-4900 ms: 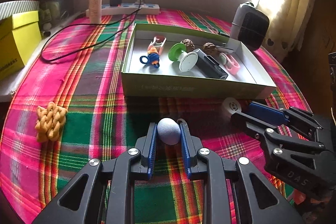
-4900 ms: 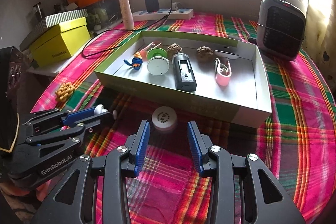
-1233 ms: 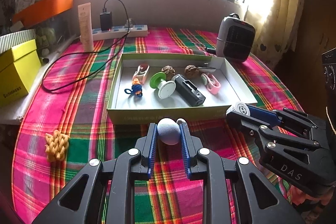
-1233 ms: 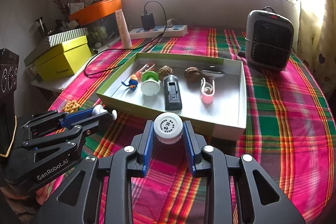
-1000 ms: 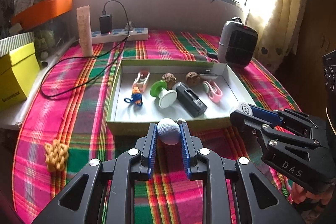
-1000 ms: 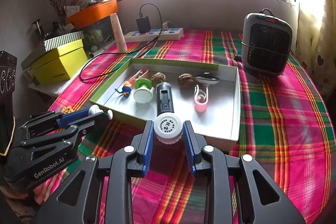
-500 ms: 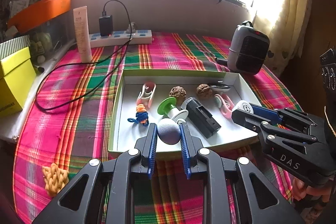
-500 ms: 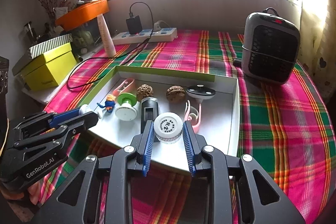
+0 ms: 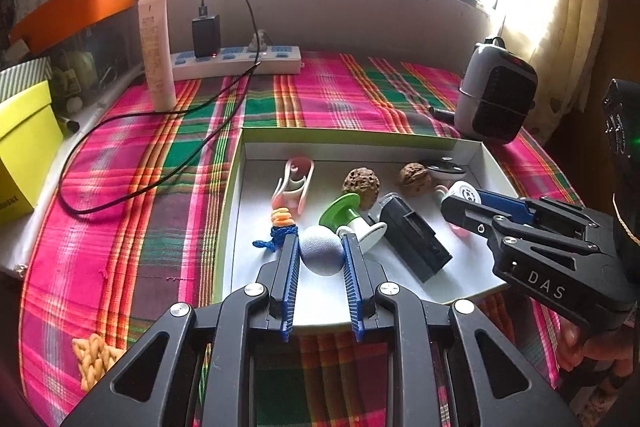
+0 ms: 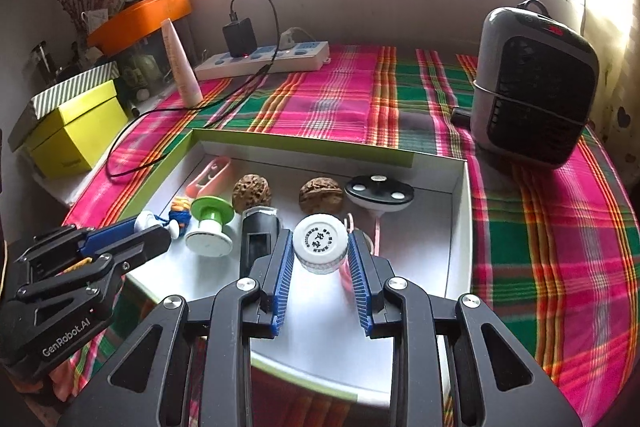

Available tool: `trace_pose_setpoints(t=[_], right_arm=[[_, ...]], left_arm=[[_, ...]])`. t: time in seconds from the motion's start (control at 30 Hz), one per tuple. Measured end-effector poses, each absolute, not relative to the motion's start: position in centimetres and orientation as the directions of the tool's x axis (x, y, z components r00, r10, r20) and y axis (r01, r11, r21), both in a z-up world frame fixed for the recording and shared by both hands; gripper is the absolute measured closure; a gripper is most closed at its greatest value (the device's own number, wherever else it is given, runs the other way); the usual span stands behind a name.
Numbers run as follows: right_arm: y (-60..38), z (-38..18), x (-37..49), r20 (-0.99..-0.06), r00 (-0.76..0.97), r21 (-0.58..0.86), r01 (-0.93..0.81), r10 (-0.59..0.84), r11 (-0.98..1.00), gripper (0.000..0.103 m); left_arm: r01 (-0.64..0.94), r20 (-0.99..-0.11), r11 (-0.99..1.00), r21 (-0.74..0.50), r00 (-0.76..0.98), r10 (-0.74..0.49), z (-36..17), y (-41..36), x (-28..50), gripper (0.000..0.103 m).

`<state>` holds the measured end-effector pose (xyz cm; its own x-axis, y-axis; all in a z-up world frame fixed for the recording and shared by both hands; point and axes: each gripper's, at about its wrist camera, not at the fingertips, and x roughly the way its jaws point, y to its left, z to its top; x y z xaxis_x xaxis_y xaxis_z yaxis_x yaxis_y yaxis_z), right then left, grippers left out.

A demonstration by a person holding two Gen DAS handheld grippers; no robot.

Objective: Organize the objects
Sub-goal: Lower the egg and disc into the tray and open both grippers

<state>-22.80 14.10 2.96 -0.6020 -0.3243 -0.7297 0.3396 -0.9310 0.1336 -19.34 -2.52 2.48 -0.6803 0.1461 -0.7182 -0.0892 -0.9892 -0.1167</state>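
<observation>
I have the grey ball [image 9: 322, 254] clamped in my left gripper [image 9: 320, 259], low centre of frame over the tray [image 9: 236, 195]. My right gripper [image 10: 320, 255] pinches the white cap [image 10: 320, 241] above the tray's near half.

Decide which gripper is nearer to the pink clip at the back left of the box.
Left. The left gripper, holding a grey ball, is just in front of the pink clip. The right gripper, holding a white-capped bottle, is over the box's right half.
</observation>
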Motion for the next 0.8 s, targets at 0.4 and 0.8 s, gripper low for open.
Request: trace_pose_setpoints(t=[0.4, 0.8], right_arm=[[13.5, 2.7, -24.0, -0.738, -0.597, 0.117, 0.346, -0.315, -0.931, 0.074], [13.2, 2.6, -24.4, -0.734, -0.609, 0.094, 0.348, -0.301, -0.933, 0.074]], left_arm=[[-0.081, -0.746, -0.990, -0.118, -0.651, 0.142, 1.2, -2.8, -20.3, 0.083], [-0.072, -0.749, -0.992, -0.108, -0.650, 0.129, 0.9, -2.9, -20.7, 0.083]])
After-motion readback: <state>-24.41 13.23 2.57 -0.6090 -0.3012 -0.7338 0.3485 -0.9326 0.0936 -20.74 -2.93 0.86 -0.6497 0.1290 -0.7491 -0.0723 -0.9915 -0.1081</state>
